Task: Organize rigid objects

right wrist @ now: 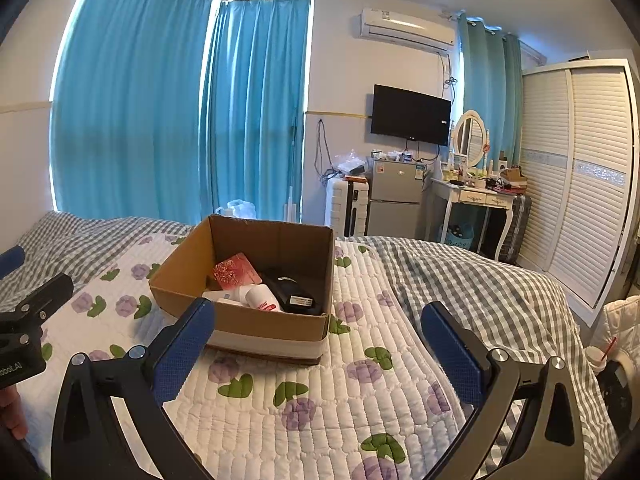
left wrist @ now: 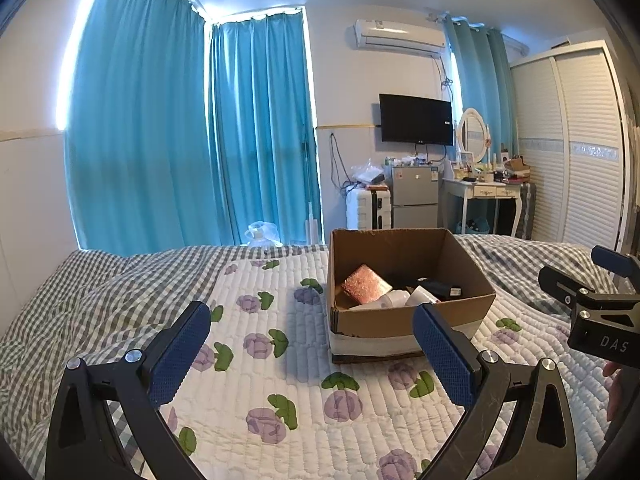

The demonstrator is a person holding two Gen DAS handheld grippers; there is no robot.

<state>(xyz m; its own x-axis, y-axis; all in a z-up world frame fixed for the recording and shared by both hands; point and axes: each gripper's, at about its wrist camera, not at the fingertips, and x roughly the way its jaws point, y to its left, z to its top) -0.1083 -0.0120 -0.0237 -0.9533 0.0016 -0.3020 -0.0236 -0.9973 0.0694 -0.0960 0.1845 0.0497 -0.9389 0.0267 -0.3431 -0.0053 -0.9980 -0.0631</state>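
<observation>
Grippers hang over a bed where 1 open brown cardboard box (right wrist: 248,280) sits on a white quilted cover printed with purple flowers (right wrist: 320,392). The left gripper (left wrist: 312,344) and the right gripper (right wrist: 318,340), both black-framed with blue textured pads, have their fingers spread wide and carry nothing.

Inside the box lie a red patterned card-like packet (right wrist: 236,271) leaning toward the rear left, a white cylindrical bottle with red lettering (right wrist: 262,298) on its side, a black boxy device with a white label (right wrist: 294,294) at the right, and a flat white item partly hidden beneath them. No loose object shows on the quilt in either view, so the sorting appears far along or the items may be meant to come back out; the frames do not settle which.

Any reach into the box would go best from above, jaws held wide, descending clear of the near wall, since the fingertips already sit level with its rim. The bottle looks likely to roll, so closing across its body seems the safer hold. The soft bedding may let the light box slide or tip if a finger catches a wall.

Beyond the bed stand blue curtains (right wrist: 132,120), a white louvred wardrobe (right wrist: 580,184), a small grey fridge (right wrist: 394,196) and a cluttered white dressing table (right wrist: 476,196), all well apart from the work.
</observation>
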